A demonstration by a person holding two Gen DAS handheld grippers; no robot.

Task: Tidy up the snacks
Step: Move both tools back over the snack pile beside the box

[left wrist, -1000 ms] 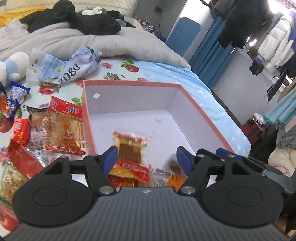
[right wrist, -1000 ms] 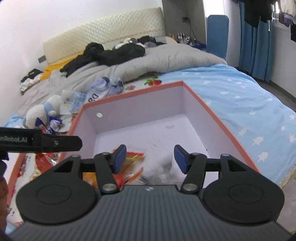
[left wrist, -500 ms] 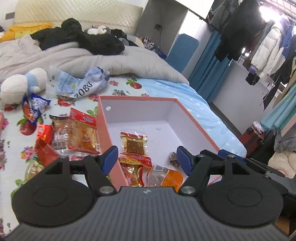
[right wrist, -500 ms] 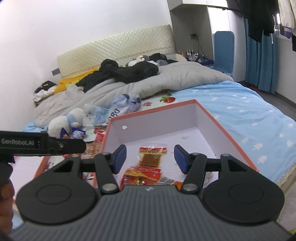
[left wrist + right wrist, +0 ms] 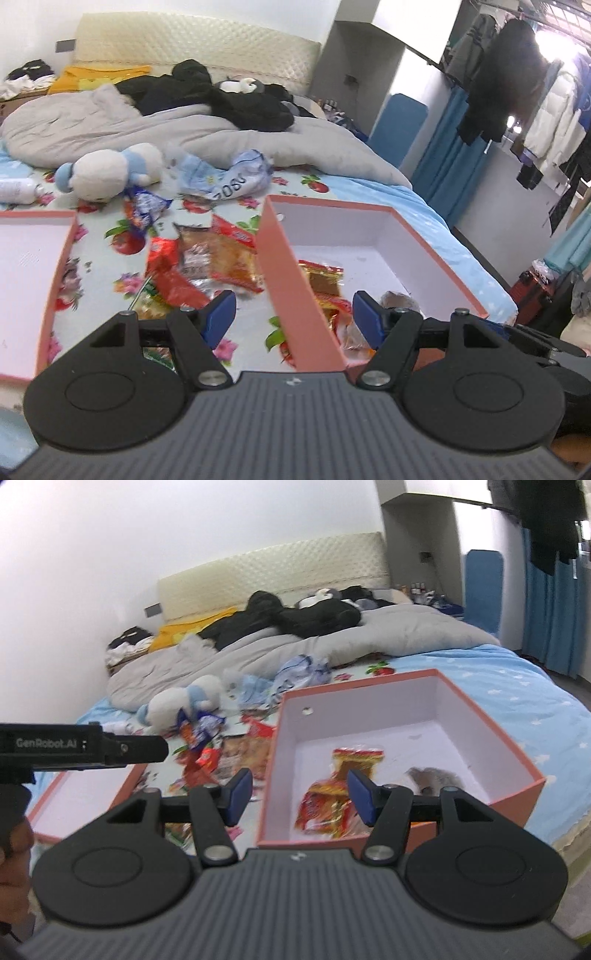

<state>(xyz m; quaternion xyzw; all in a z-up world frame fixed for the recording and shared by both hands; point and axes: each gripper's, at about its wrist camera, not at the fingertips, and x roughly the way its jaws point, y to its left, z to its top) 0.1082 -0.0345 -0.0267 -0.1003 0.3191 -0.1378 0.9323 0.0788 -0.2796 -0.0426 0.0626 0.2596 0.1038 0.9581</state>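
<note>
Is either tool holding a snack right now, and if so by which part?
Nothing is held. The left tool and the right tool both stand open and empty, above the pink box.

Withdrawn from above the pink-walled, white-lined cardboard box [image 5: 373,236], both grippers: left gripper [image 5: 293,317], right gripper [image 5: 300,794]. Brought into view: shallow pink box lid [image 5: 33,266] at left and loose snack packets [image 5: 207,266] on the floral bedsheet [image 5: 107,236]. Settled flat inside the box: red-and-gold snack packet [image 5: 354,764].
</note>
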